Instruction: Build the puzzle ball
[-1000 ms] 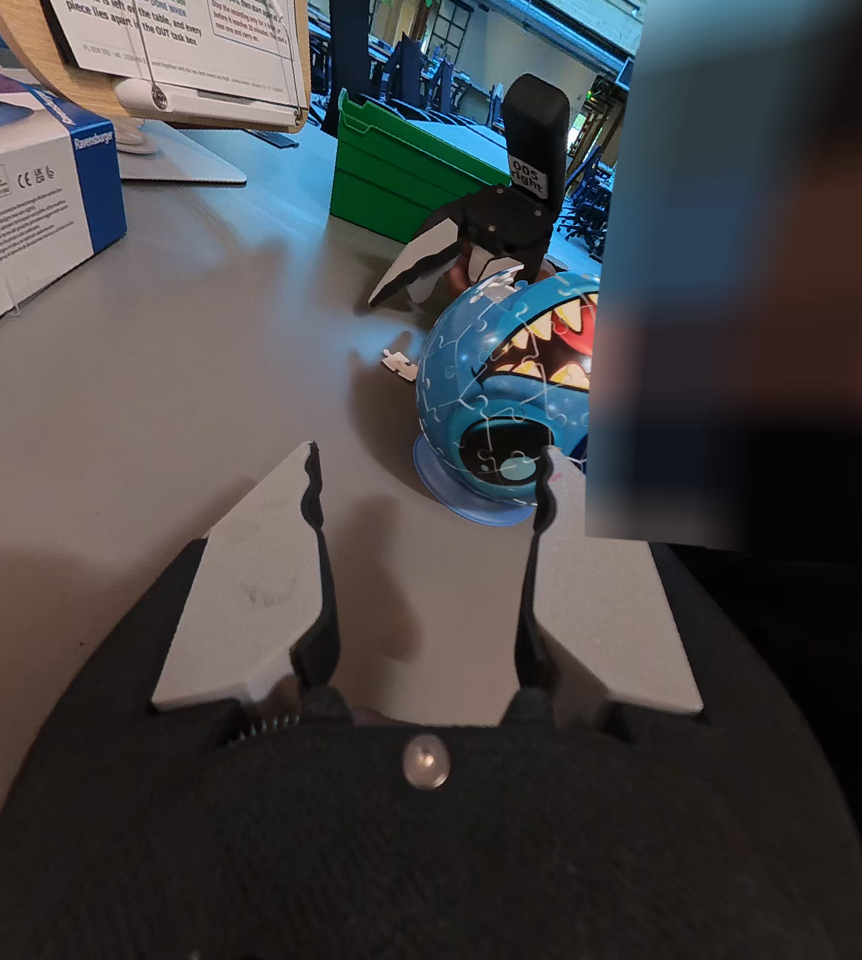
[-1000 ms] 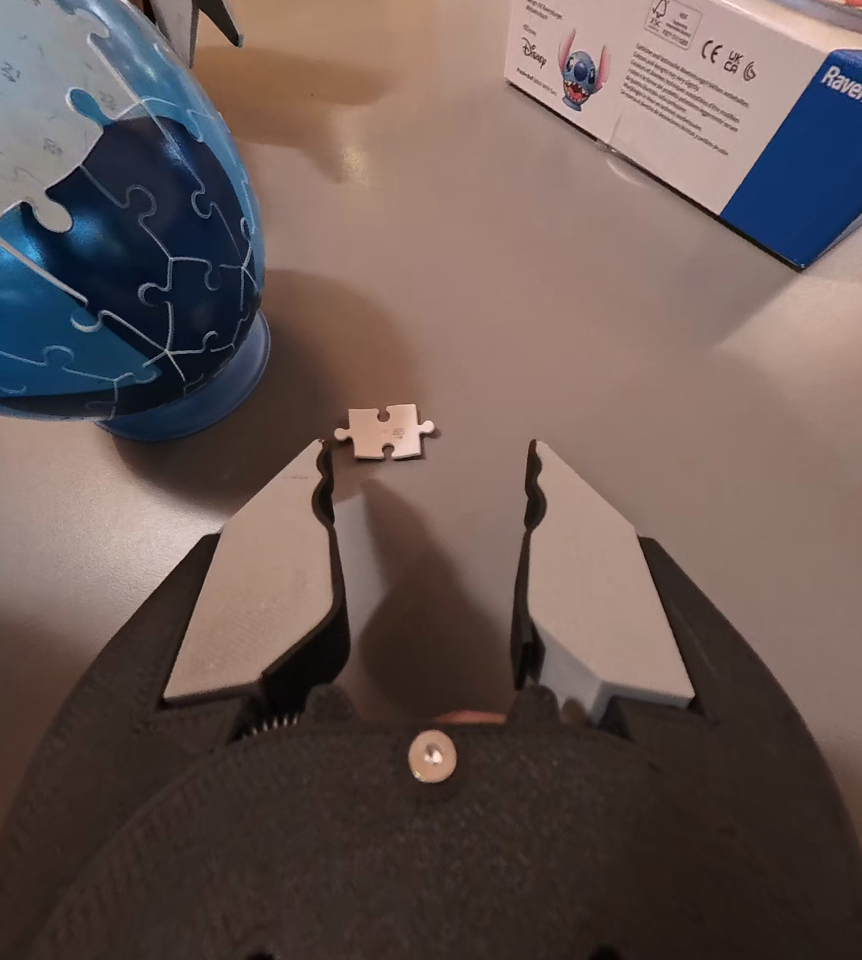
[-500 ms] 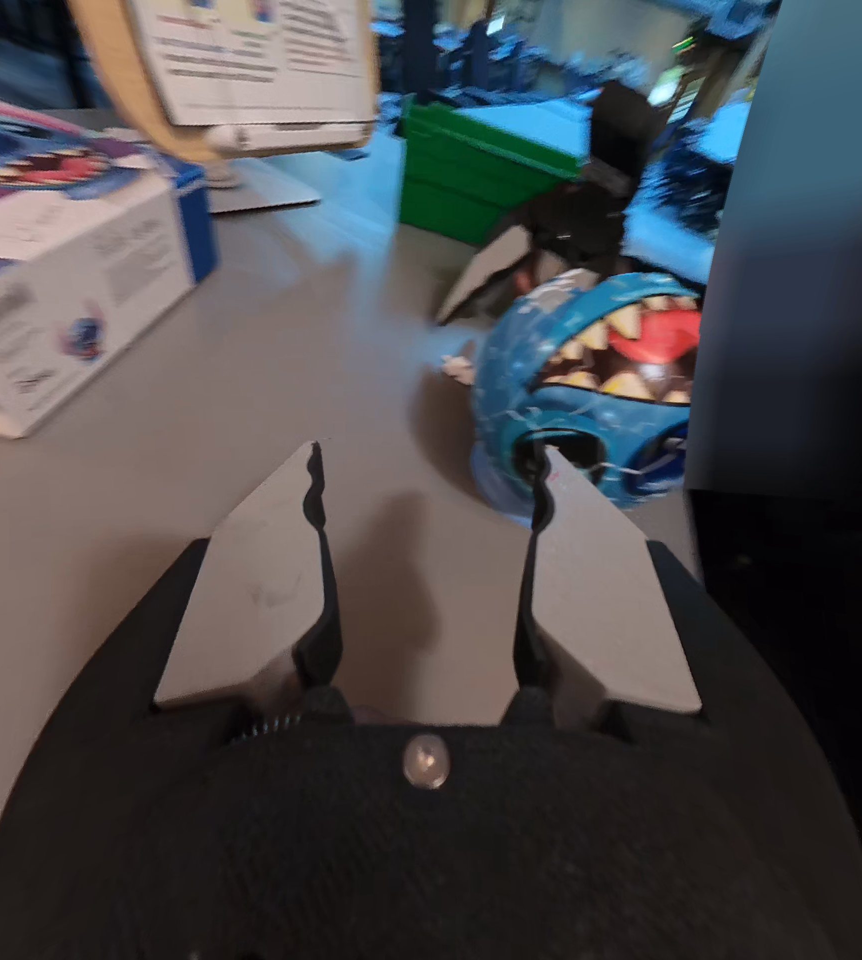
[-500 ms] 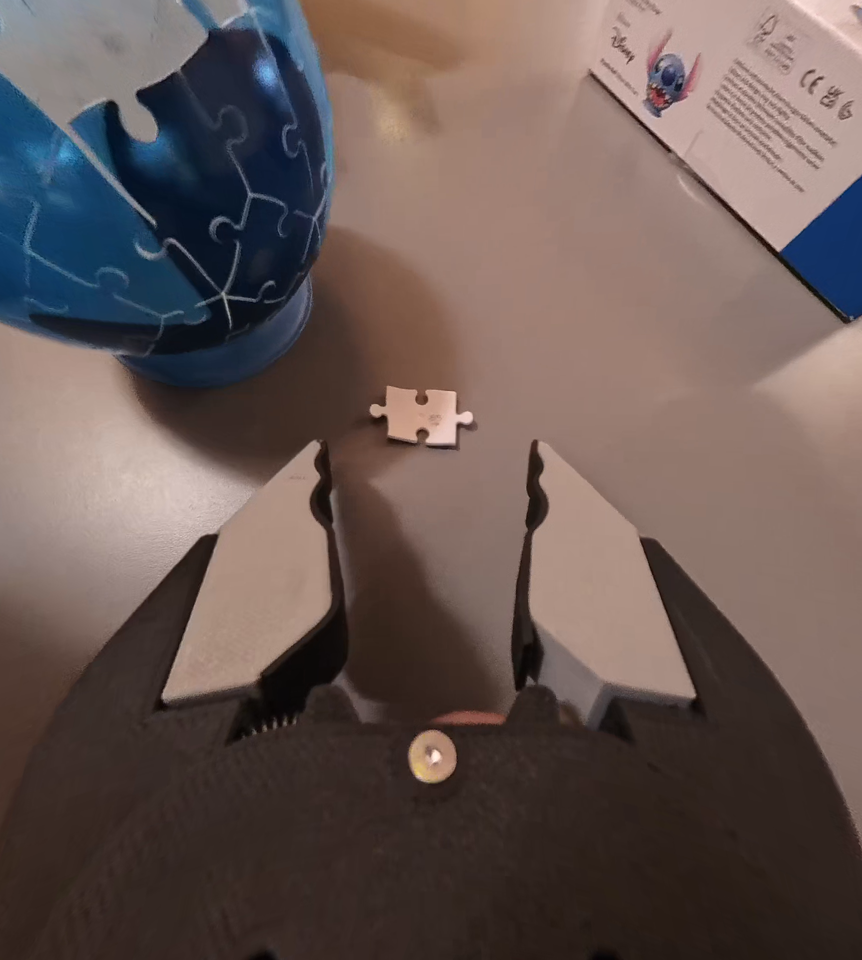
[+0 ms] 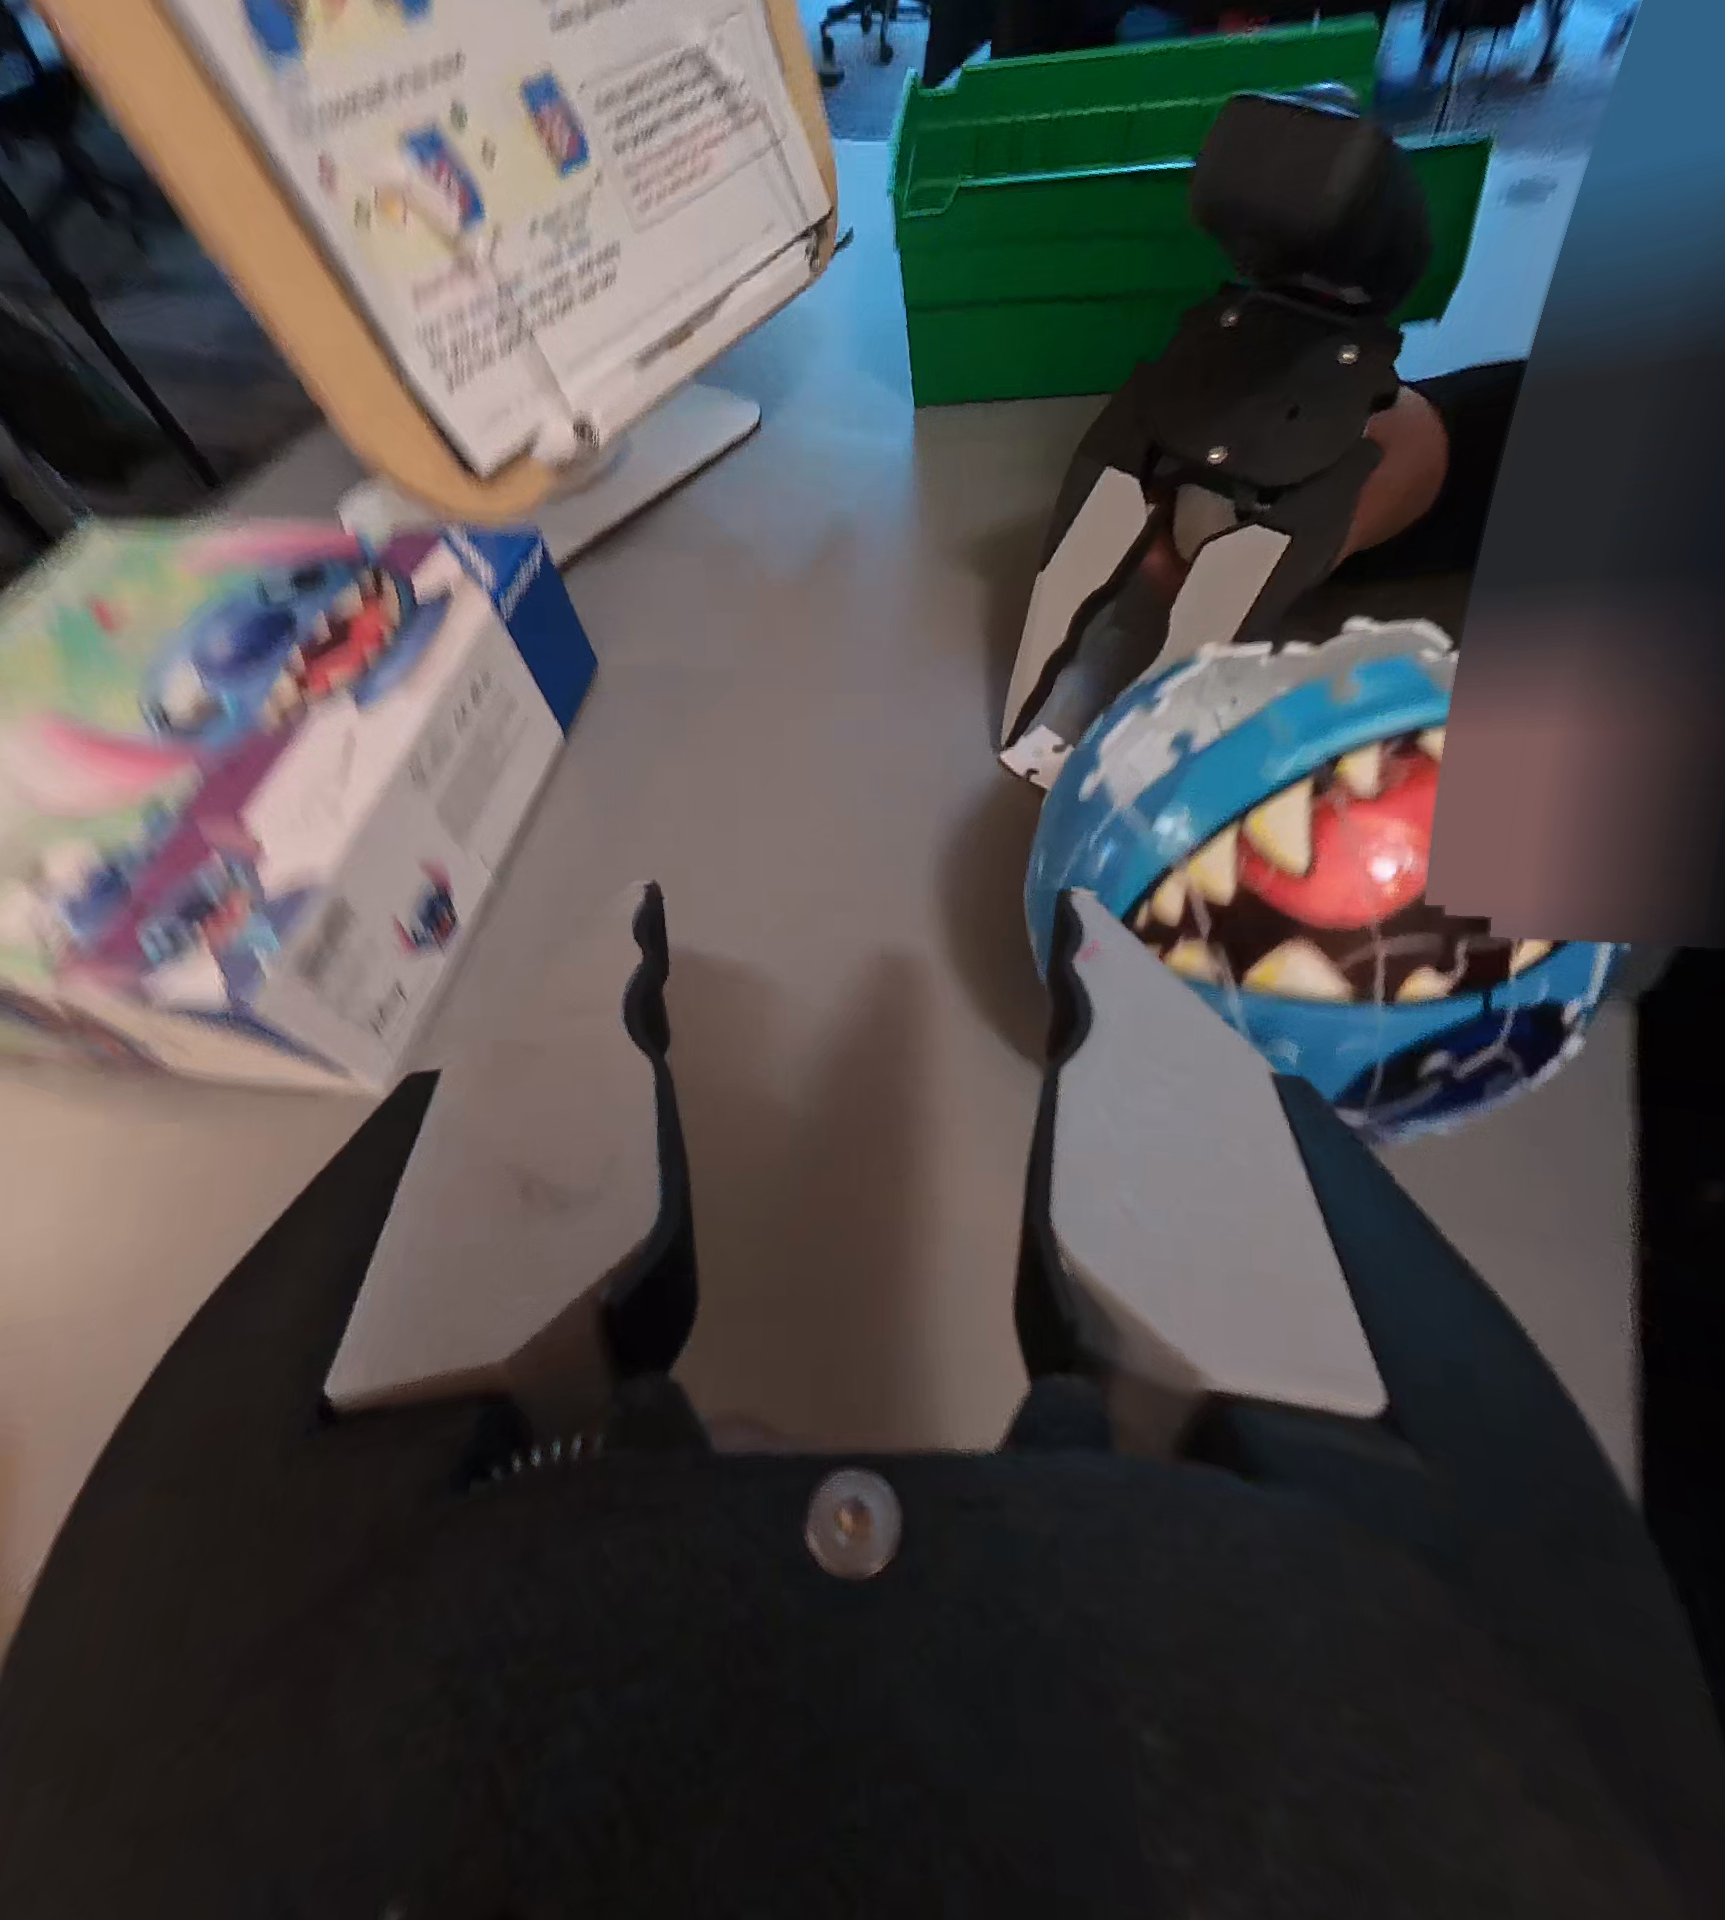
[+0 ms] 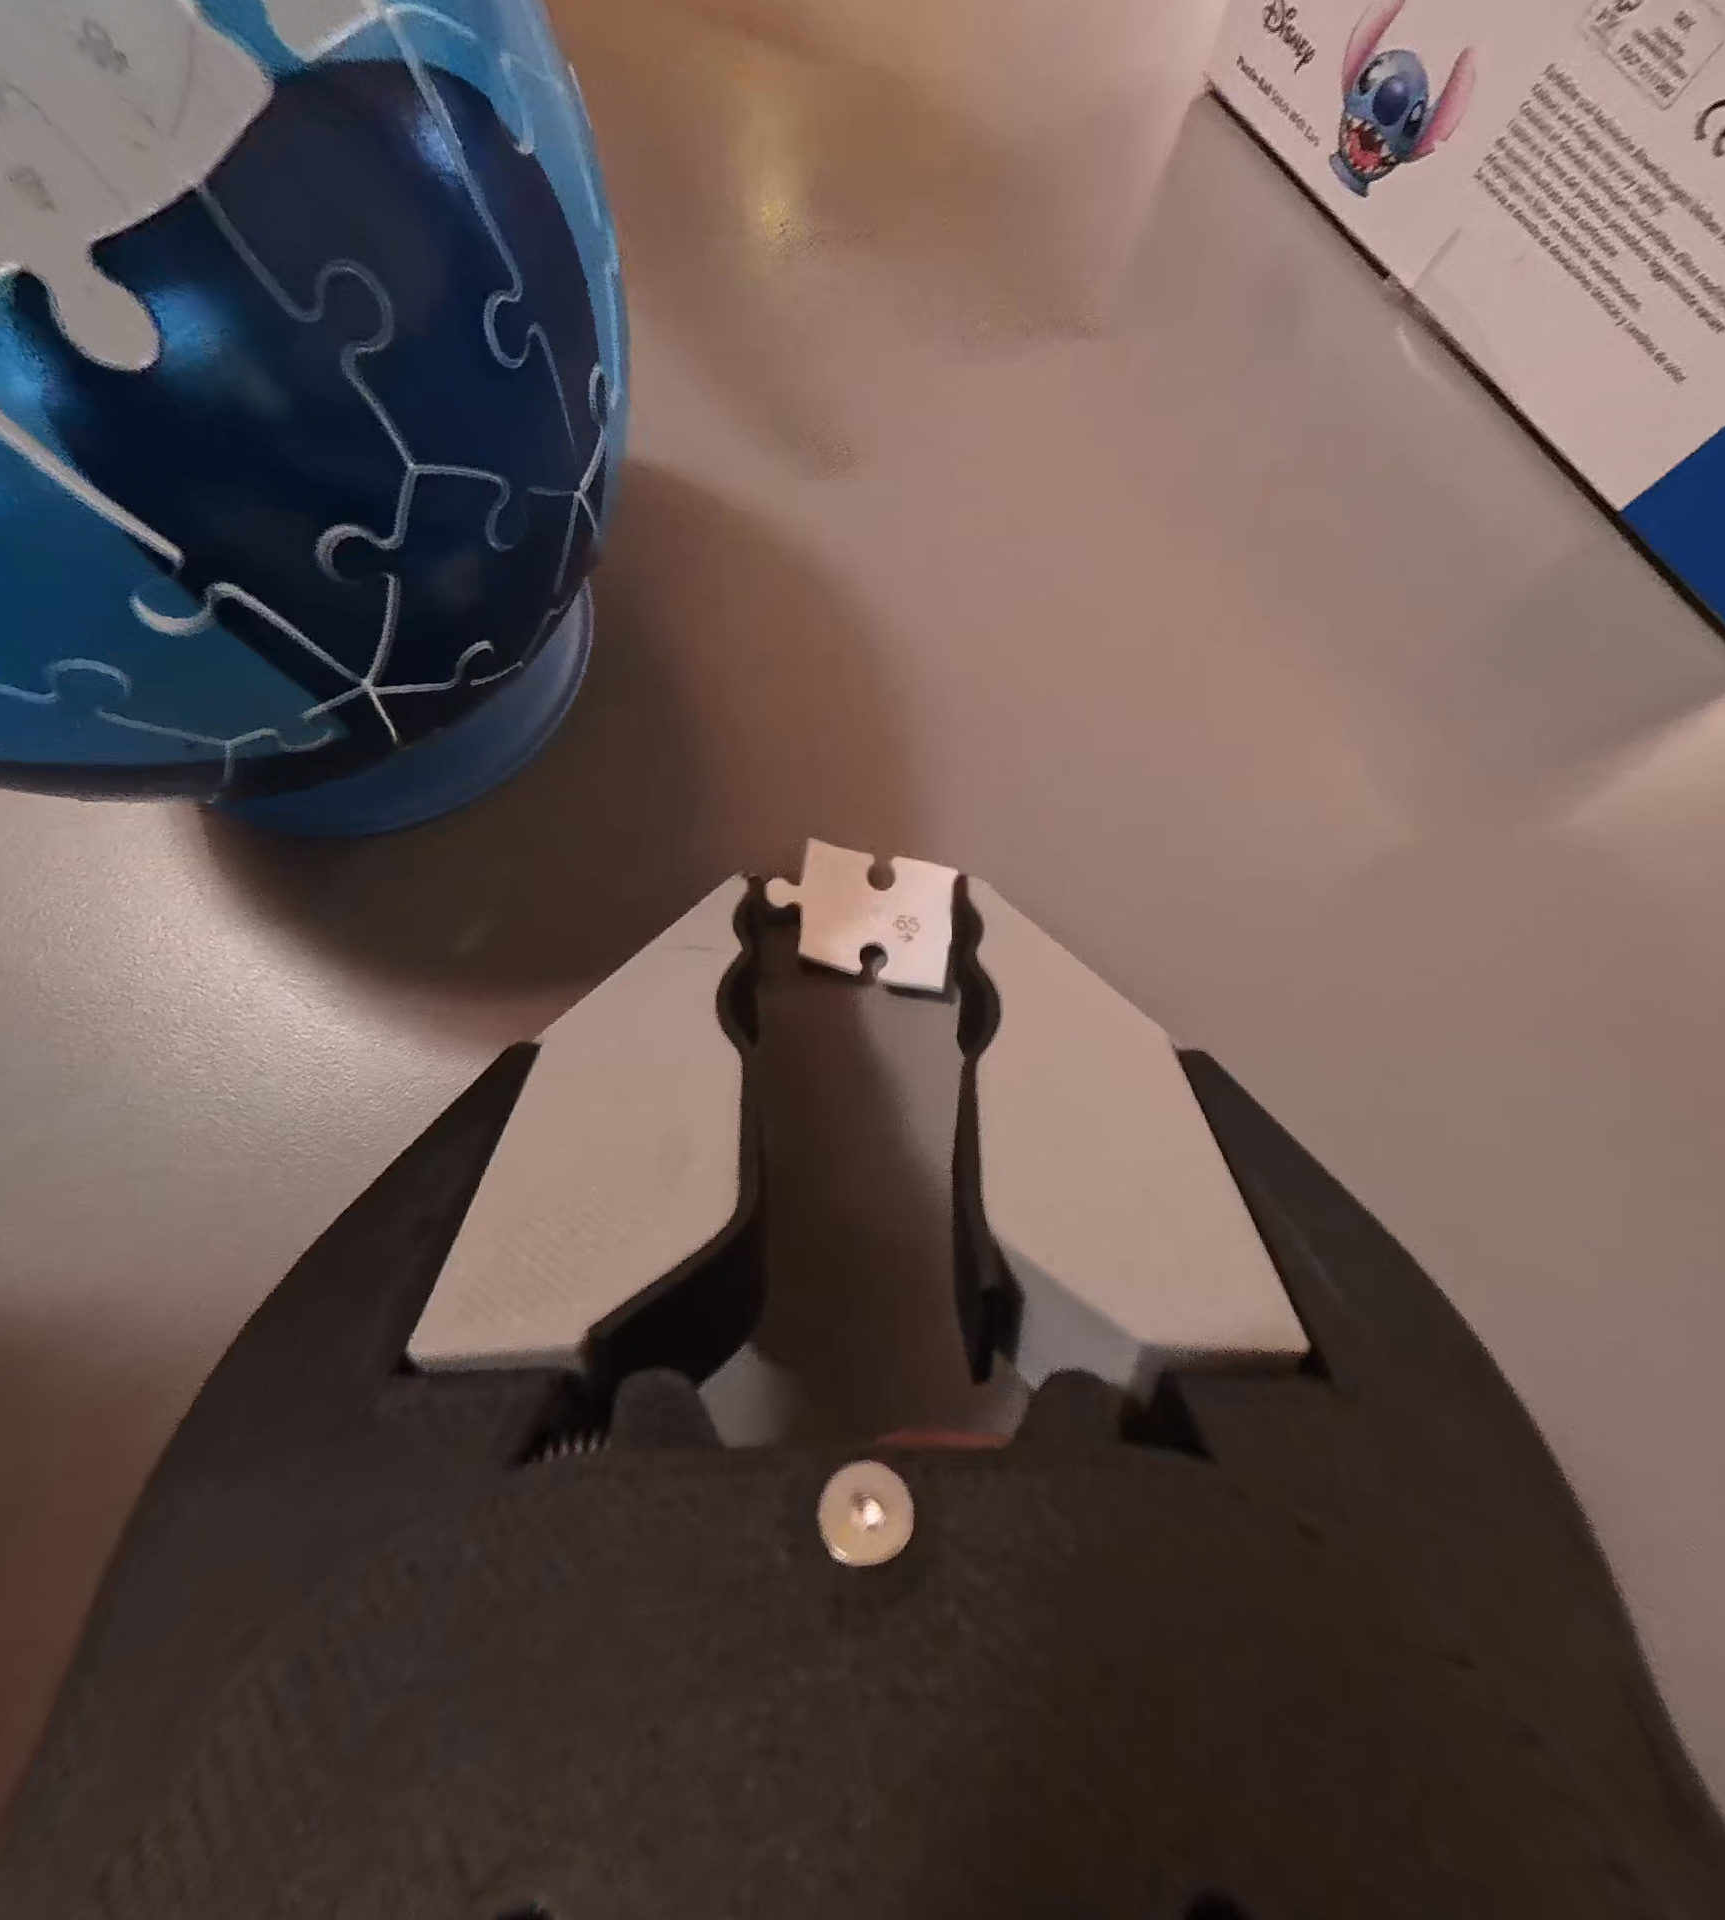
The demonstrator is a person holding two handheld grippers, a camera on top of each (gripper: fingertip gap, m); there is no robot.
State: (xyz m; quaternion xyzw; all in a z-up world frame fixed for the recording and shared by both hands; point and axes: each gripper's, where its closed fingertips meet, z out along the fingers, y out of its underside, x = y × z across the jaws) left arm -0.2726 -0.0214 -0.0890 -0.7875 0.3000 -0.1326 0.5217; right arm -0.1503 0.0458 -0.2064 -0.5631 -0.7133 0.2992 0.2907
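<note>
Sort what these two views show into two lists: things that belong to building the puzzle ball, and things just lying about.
Belongs to the job:
- round blue plastic puzzle ball on its blue stand
- small grey loose puzzle piece
- right hand-held gripper, closed on that piece
- left hand-held gripper, open, empty

Just lying about:
- white-and-blue cardboard puzzle box
- green plastic bin
- wooden-edged instruction board

Writing appears on four items; none is reproduced here.

1. Puzzle piece (image 6: pixel 879 920): a small printed number with an arrow on its grey back.
2. Puzzle ball (image 6: pixel 58 135): faint marks on the grey backs of its upper pieces, too blurred to read.
3. Box (image 6: pixel 1564 239): a logo, fine print and conformity symbols on the white side; brand lettering on the blue end.
4. Instruction sheet (image 5: pixel 546 187) on the wooden stand (image 5: pixel 245 260): printed paragraphs, blurred.
</note>
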